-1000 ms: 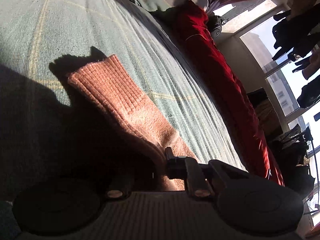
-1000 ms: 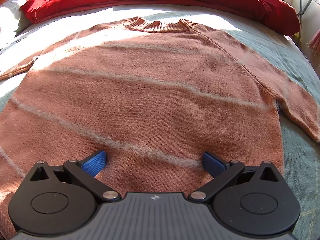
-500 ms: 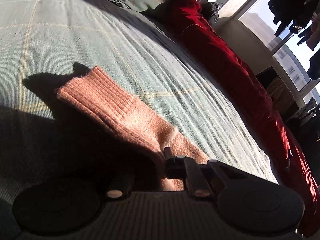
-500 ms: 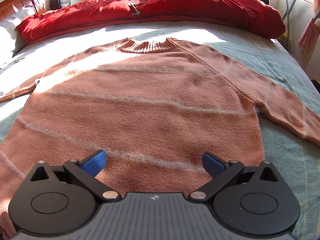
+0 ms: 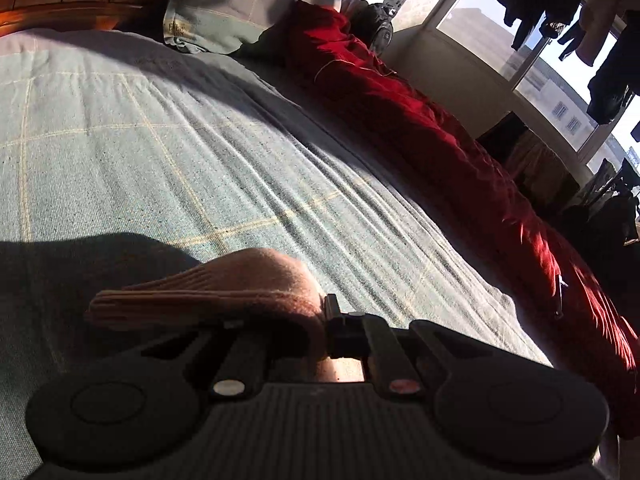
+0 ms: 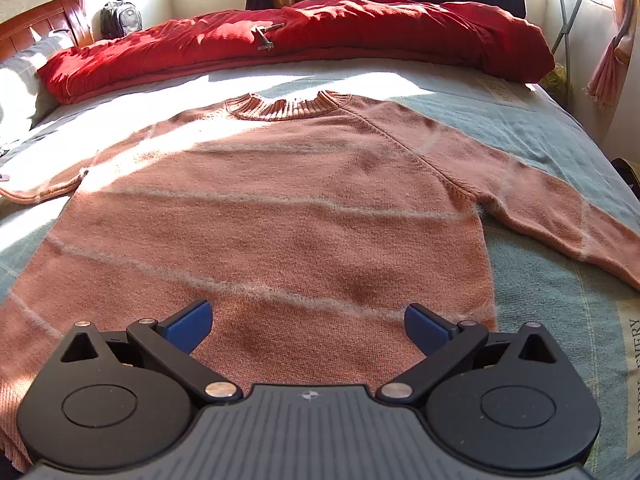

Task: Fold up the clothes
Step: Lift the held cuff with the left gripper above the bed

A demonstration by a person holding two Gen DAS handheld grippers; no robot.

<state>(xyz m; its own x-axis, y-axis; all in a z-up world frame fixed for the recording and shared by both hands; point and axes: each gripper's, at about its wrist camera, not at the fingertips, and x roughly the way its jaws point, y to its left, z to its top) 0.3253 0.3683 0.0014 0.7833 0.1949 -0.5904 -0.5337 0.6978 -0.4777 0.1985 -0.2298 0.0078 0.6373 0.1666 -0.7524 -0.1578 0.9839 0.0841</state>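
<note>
Sleeve cuff lifted for the first fold of the sweater

Left view: the left tongs [image 5: 320, 320] are clamped on the sleeve cuff [image 5: 208, 292], held up off the bed [image 5: 160, 160], likely to carry it inward. Right view: the right tongs [image 6: 308, 324] stand apart, empty, over the sweater [image 6: 280, 220] lying flat

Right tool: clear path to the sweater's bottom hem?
Probably yes. The right tool is open above the sweater, which lies flat on the bed, with nothing on the knit below it. The hem itself is hidden behind the tool.
</note>
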